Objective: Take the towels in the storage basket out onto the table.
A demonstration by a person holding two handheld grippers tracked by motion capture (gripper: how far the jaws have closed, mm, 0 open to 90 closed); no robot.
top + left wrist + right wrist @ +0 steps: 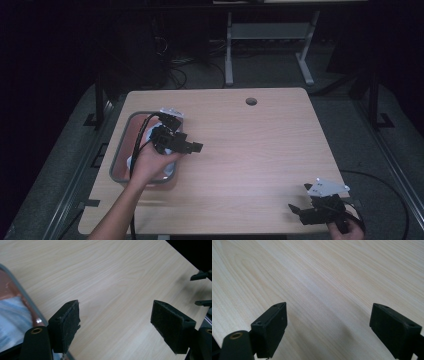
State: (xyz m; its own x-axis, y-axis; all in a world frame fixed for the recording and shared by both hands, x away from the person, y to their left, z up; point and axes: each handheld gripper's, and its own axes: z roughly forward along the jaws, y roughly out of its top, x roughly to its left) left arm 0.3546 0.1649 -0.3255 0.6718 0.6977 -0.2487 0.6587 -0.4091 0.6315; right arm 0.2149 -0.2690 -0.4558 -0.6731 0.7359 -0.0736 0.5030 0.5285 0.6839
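Observation:
A grey-rimmed tray point(116, 154) with a reddish floor sits at the left side of the wooden table point(250, 150). Something white and pale blue point(170, 169) lies inside it, partly hidden by the person's hand. My left gripper point(194, 147) hovers over the tray's right rim, open and holding nothing. In the left gripper view its jaws point(115, 322) are spread wide above bare wood, with the tray rim point(27, 297) and the white-blue thing point(12, 320) at the left. My right gripper point(296, 208) rests open near the table's front right corner; its jaws point(328, 325) frame bare tabletop.
A round cable hole point(251, 101) sits near the table's far edge. Cables trail from both grippers. Beyond the table stand a desk frame point(229, 55) and dark floor. The right gripper's tips point(201, 277) show at the far right of the left gripper view.

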